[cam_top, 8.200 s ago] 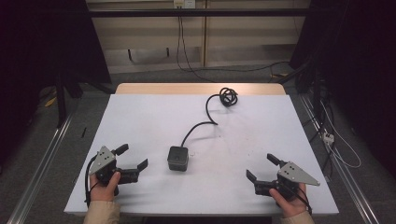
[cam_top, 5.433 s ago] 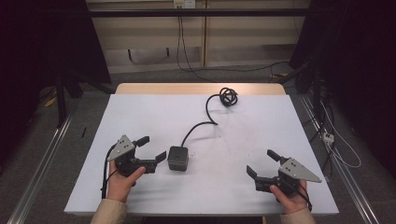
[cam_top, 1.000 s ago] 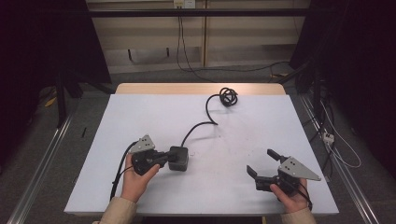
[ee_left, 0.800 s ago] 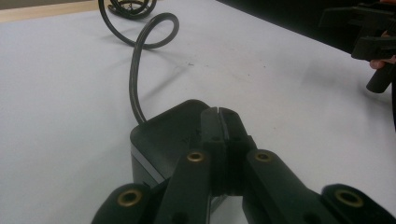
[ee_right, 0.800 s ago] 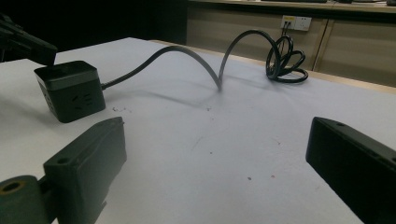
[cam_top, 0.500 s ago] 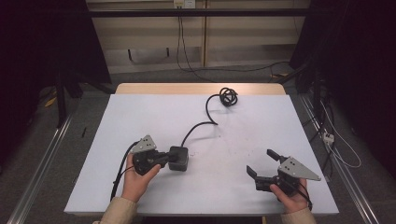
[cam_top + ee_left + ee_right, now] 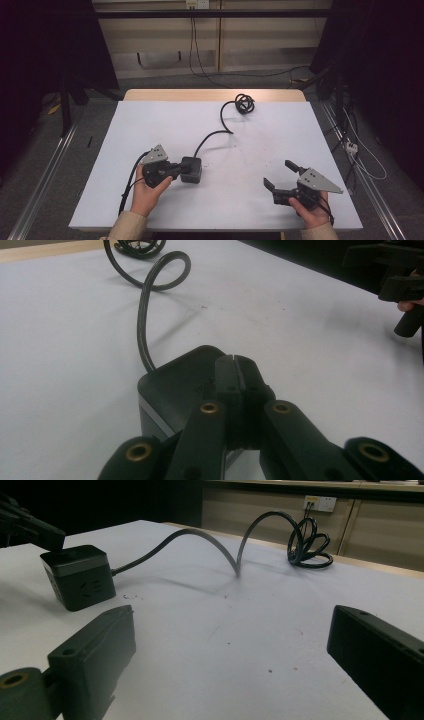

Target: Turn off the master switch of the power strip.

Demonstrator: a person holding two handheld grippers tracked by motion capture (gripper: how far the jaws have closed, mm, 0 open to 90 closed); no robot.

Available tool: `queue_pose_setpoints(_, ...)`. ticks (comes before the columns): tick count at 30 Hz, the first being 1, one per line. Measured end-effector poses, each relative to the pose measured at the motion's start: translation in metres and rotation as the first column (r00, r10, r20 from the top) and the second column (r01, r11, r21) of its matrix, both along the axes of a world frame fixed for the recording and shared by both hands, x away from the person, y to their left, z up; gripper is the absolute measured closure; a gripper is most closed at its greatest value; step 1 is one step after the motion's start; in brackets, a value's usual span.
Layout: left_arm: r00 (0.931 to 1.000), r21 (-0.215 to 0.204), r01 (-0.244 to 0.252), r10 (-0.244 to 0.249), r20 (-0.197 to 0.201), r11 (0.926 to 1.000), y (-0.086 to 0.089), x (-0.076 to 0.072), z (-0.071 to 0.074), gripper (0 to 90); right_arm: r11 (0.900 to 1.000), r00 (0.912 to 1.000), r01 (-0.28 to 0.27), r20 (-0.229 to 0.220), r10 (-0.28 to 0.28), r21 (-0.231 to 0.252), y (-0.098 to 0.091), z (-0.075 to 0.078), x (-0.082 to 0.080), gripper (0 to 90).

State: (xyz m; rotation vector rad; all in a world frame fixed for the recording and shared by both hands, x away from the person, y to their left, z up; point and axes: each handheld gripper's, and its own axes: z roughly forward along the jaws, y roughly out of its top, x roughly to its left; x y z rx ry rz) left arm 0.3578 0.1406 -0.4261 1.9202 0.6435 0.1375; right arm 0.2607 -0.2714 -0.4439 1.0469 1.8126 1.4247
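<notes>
A black cube power socket [image 7: 192, 170] [image 7: 170, 385] [image 7: 80, 575] lies on the white table [image 7: 150, 125], left of the middle. Its black cable [image 7: 215, 135] [image 7: 144, 315] [image 7: 210, 537] curves back to a coil [image 7: 244, 103] near the far edge. My left gripper [image 7: 181, 169] [image 7: 234, 365] is shut, its jaws pressed together with nothing between them. Its tips lie over the cube's top at its left side. My right gripper [image 7: 278, 173] [image 7: 230, 645] stands open near the front right, well apart from the cube and holding nothing.
The table's wooden far edge [image 7: 210, 94] lies behind the coil. Wall cabinets with a socket plate [image 7: 320, 503] stand beyond it. Loose cables run on the floor to the right [image 7: 360, 155]. Bare white tabletop lies between the two grippers.
My left gripper came from the table's front left, open, across to the cube and shut there. Over the last second nothing moves. The right gripper has kept its place.
</notes>
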Motion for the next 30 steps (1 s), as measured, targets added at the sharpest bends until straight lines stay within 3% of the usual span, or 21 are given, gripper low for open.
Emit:
queue_pose_setpoints(28, 0.9999, 0.030, 0.008, -0.009, 0.009, 0.9995, -0.0024, 0.0013, -0.0013, 90.0, 1.0000, 1.0000, -0.002, 0.000, 0.002, 0.005, -0.0009, 0.0003, -0.0006, 5.2)
queue_pose_setpoints(30, 0.9996, 0.052, 0.011, -0.012, 0.025, 0.9986, -0.0035, 0.0003, 0.0000, 90.0, 1.0000, 1.0000, -0.003, -0.001, 0.003, 0.003, -0.0005, 0.0003, -0.0007, 5.3)
